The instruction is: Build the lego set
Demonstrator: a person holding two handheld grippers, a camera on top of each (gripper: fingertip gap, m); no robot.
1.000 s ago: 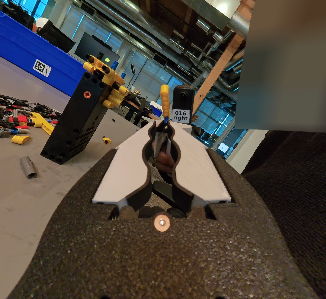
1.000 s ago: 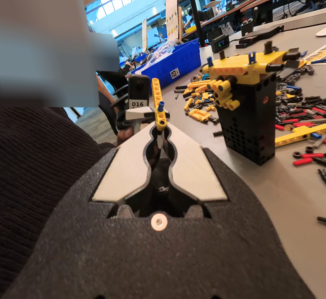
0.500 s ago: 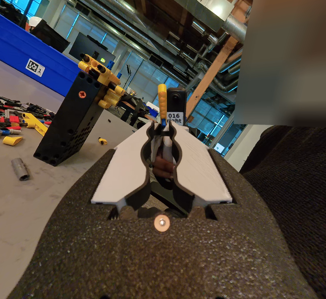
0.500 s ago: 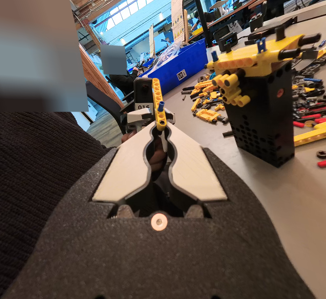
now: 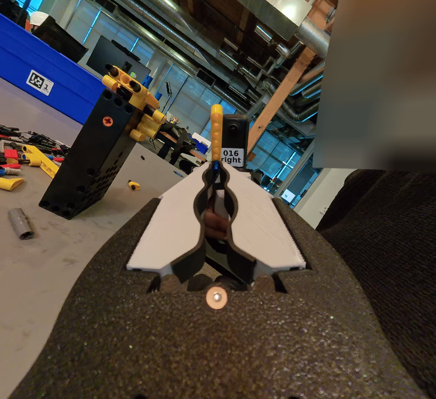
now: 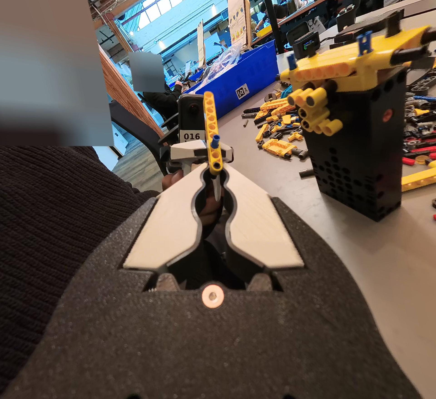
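My left gripper [image 5: 215,169] is shut on a small blue pin [image 5: 215,167]. My right gripper [image 6: 215,169] faces it and is shut on the lower end of a yellow holed beam [image 6: 210,123], which stands upright. The blue pin [image 6: 215,143] sits in a hole of the beam just above the right jaws. The beam [image 5: 216,128] rises beyond the left tips. The left gripper's white fingers [image 6: 186,152] show behind the beam. A black block topped with a yellow assembly [image 5: 89,161] [image 6: 354,152] stands on the table nearby, touched by neither gripper.
Loose yellow, red and black parts [image 5: 28,152] [image 6: 278,123] lie on the grey table [image 5: 35,258]. A grey sleeve piece [image 5: 20,222] lies near the block. A blue bin [image 5: 35,64] [image 6: 236,76] stands behind. A person's dark knitted garment [image 6: 47,222] fills one side.
Both grippers stay shut and joined at the beam and pin. The pair has shifted and tilted a little; the black block looks nearer in the right wrist view.
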